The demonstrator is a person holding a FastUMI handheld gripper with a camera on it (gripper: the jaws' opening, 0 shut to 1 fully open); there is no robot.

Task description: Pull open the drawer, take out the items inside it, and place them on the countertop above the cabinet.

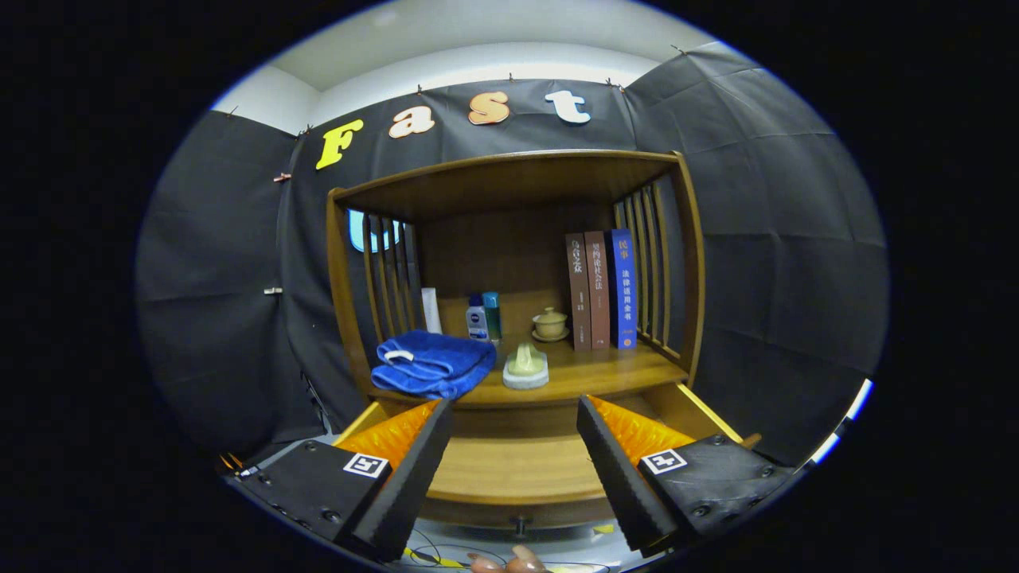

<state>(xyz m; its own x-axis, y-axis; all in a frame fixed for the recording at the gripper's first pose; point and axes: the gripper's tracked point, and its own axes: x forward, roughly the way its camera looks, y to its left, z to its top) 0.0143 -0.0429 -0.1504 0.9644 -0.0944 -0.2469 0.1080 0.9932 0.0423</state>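
The wooden drawer point(517, 469) stands pulled open under the cabinet's countertop point(605, 370), and its bare bottom shows between my fingers. My gripper point(516, 469) hangs open above the drawer with nothing held. On the countertop beyond the fingers lie a folded blue towel point(434, 364) at the left and a small pale object on a white base point(526, 367) in the middle. The drawer's knob point(519, 525) pokes out below its front edge.
Further back on the countertop stand two small bottles point(483, 317), a white tube point(431, 310), a lidded tea cup on a saucer point(550, 324) and three upright books point(603, 290). Slatted wooden sides and a top shelf point(509, 171) enclose the space. A person's fingertips point(509, 563) show below the drawer.
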